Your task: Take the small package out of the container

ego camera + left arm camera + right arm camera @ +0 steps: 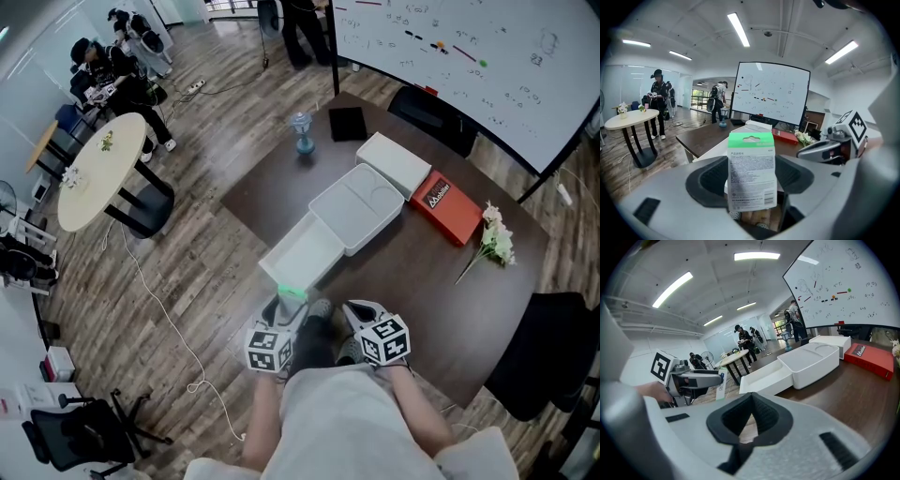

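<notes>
A small white package with a green top (752, 171) stands upright between the jaws of my left gripper (752, 187), which is shut on it. In the head view the package (292, 293) shows just past the left gripper (277, 336), off the table's near-left edge. From the right gripper view the package (721, 385) is seen edge-on at the left. The white container (357, 207) sits on the dark table (487, 300), with its lid (302, 251) lying beside it. My right gripper (749, 420) is shut with nothing in it, close to the left one (378, 337).
A red box (444, 206), a white box (395, 161), a black pad (347, 123), a blue bottle (301, 133) and a flower sprig (495, 239) lie on the table. A whiteboard (469, 56) stands behind it. A round table (98, 173) and people stand at the left.
</notes>
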### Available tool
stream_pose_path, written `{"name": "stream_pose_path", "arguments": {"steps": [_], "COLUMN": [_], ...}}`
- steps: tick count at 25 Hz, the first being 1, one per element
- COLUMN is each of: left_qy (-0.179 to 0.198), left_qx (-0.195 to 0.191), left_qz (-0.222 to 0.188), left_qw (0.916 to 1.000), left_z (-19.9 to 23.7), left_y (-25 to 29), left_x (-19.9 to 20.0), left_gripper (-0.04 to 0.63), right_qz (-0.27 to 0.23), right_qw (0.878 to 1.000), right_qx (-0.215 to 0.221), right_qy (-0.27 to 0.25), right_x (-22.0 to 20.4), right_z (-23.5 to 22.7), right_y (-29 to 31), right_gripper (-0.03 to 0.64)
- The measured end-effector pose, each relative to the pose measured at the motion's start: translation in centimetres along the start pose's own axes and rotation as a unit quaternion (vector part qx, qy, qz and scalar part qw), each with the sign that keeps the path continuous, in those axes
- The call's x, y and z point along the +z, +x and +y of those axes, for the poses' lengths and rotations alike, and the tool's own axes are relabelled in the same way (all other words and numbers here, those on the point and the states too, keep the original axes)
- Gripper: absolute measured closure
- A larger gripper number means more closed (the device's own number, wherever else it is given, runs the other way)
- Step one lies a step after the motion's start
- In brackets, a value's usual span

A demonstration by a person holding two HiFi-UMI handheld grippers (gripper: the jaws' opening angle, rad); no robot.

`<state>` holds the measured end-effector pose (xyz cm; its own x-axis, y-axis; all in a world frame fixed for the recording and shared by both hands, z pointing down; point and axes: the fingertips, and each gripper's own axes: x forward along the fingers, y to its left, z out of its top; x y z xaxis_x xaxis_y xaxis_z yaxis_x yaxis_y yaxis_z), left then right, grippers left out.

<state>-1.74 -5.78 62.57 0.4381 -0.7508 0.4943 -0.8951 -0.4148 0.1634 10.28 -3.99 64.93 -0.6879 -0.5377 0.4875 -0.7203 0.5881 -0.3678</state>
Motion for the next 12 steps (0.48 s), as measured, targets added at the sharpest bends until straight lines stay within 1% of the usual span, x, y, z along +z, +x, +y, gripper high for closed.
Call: {"name": "stream_pose_path", "arguments": {"steps": [12], "left_qy": [0.008], "left_qx": [-0.012], "left_qz": [-0.009], "left_qw": [0.9999], "left_z": [-0.32], "left_y": [-0.27], "left_x": [0.05], "left_gripper": [0.291], "right_qz": [-0.003], "right_qw": [1.0], "right_qx": [0.007], "right_qy": [-0.003], "right_x": [0.0], "right_z": [0.55], "right_y": [0.4], "right_gripper": [0.621]}}
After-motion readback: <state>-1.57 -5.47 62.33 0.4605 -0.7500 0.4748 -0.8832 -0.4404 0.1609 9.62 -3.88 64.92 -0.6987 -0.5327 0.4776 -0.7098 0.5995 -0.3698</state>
